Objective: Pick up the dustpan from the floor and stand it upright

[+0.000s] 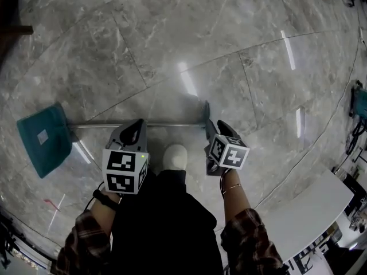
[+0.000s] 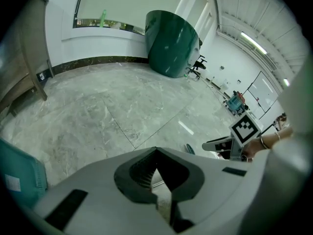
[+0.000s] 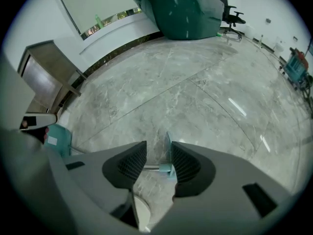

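Note:
The dustpan lies flat on the marble floor. Its teal pan (image 1: 43,137) is at the left, and the thin metal handle (image 1: 166,125) runs right to a dark end grip (image 1: 206,110). My left gripper (image 1: 136,128) hovers over the middle of the handle. Its fingertips meet, so it is shut (image 2: 156,152), and a sliver of the handle shows through the hollow behind them. The pan's corner (image 2: 19,177) shows at the lower left there. My right gripper (image 1: 215,126) is open (image 3: 157,153) around the handle's teal end piece (image 3: 166,168), which stands close to the right pad.
A shoe (image 1: 175,156) stands between the grippers, just behind the handle. A big green curved counter (image 3: 186,9) and an office chair (image 3: 232,13) stand far off. A wooden table (image 3: 49,67) is at the left, a blue cart (image 1: 361,102) and a white tabletop (image 1: 309,211) at the right.

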Available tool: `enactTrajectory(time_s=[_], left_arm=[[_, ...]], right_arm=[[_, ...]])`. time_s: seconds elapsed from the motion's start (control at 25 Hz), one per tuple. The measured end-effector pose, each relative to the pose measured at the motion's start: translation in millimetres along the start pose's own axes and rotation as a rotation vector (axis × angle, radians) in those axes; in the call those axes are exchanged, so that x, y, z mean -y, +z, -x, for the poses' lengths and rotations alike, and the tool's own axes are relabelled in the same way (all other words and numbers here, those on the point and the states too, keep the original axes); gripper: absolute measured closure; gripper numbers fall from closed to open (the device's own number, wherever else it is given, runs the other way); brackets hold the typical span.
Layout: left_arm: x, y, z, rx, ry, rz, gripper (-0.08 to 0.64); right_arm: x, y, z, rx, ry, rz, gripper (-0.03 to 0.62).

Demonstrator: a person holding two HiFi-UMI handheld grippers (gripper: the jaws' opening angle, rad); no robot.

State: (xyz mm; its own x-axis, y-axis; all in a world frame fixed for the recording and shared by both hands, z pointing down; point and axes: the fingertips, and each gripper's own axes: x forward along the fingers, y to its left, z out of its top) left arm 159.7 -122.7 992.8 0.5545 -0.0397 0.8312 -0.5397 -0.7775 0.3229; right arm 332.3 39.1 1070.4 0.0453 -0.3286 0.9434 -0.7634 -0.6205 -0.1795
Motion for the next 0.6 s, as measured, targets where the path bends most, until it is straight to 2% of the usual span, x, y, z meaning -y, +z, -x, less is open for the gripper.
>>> enactTrajectory(time_s=[0.16,0.24,0.4,0.6], left_arm=[[-7.5,-16.2,-34.4,-0.036,-0.017,-0.011,0.558],[-8.1,-22.3,-49.2,-0.06,-0.025,-0.026,0.558],[-6.2,-26.8,-73.8,-0.099,-0.04,-0.028,0.558],[-9.1,-34.5,-92.9,-0.174,-0.041,-0.025,0.558]], right_arm=[[3.1,-14.7,-42.0,-0.006,0.032,0.013,0.443],[9.4,-16.8,-52.2,-0.024,-0.003,0.021,0.443],[18.2,-26.4,-76.5,-0.059,-0.003,0.031,0.443],[30.5,-33.0,-87.7,-0.066,-0.052,0.029,0.443]])
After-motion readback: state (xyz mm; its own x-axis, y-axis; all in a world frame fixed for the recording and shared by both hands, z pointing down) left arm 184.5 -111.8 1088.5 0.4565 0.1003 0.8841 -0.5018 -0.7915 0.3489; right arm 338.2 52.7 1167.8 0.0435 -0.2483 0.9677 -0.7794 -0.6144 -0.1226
